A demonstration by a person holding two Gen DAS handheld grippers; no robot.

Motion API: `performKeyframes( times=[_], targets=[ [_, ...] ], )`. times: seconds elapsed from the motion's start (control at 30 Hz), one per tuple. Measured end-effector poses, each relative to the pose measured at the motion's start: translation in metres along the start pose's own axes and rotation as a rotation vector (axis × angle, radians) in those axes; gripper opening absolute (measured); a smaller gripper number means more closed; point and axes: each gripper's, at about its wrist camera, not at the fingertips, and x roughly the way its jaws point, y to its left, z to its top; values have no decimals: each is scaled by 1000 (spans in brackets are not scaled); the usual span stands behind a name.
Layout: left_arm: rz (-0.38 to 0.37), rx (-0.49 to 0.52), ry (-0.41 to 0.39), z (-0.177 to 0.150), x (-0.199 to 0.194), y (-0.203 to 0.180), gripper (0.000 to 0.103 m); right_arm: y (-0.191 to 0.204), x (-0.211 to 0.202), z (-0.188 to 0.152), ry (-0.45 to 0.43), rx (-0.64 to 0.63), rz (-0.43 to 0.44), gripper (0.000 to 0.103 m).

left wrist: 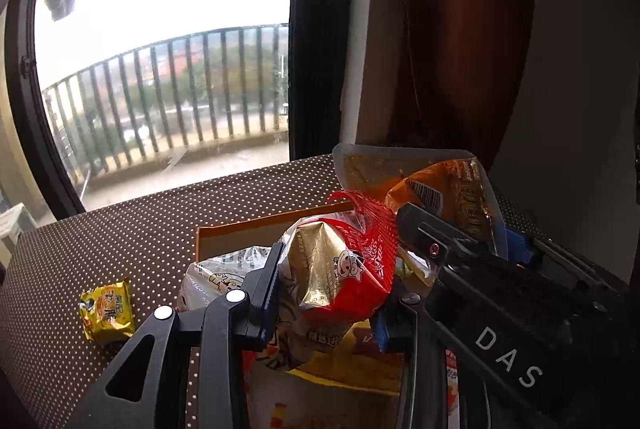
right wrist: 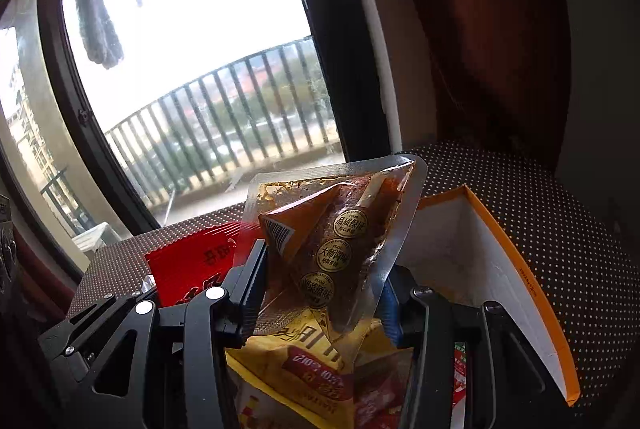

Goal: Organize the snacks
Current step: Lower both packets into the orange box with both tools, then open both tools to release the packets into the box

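While your left hand-held gripper (left wrist: 326, 303) is pinching a red-and-gold snack packet (left wrist: 344, 269) above the orange-rimmed box (left wrist: 256, 225), your right hand-held gripper (right wrist: 320, 293) is clamping a clear pouch of brown meat (right wrist: 340, 237) over the same box. The packets are hiding the box's contents; only yellow wrappers (right wrist: 292, 361) are peeking out. A small yellow packet (left wrist: 107, 310) is lying apart on the dotted desk (left wrist: 120, 237).

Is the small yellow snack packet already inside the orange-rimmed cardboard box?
No, the small yellow snack packet lies alone on the dotted brown tablecloth, left of the orange-rimmed cardboard box.
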Motion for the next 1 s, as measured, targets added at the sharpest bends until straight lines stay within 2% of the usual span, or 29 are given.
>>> performKeyframes(
  times=[0.17,0.27,0.33,0.4,0.47,0.63,0.77,0.83,0.9,1.0],
  targets=[
    [-27,49,13,4,19,-16,36,-20,1,-2,-3,38,-47,51],
    [-82,42,60,7,38,-19,41,-30,4,-1,4,67,-77,51],
    [-57,60,59,9,43,-20,44,-39,6,0,8,74,-100,51],
    [-42,94,73,9,46,-21,65,-41,7,-2,19,75,-99,51],
    [-12,112,79,8,49,-18,75,-41,9,-3,26,64,-115,51],
    [36,133,81,4,44,-5,82,-33,20,-3,66,64,-108,53],
    [43,127,77,-3,32,7,83,-28,16,-8,52,42,-100,58],
    [42,119,68,-7,21,8,84,-25,10,-11,41,34,-89,64],
    [26,112,53,-12,10,8,85,-21,1,-13,17,34,-89,85],
    [13,101,30,-15,-3,11,86,-14,-13,-16,-20,15,-90,95]
  ],
)
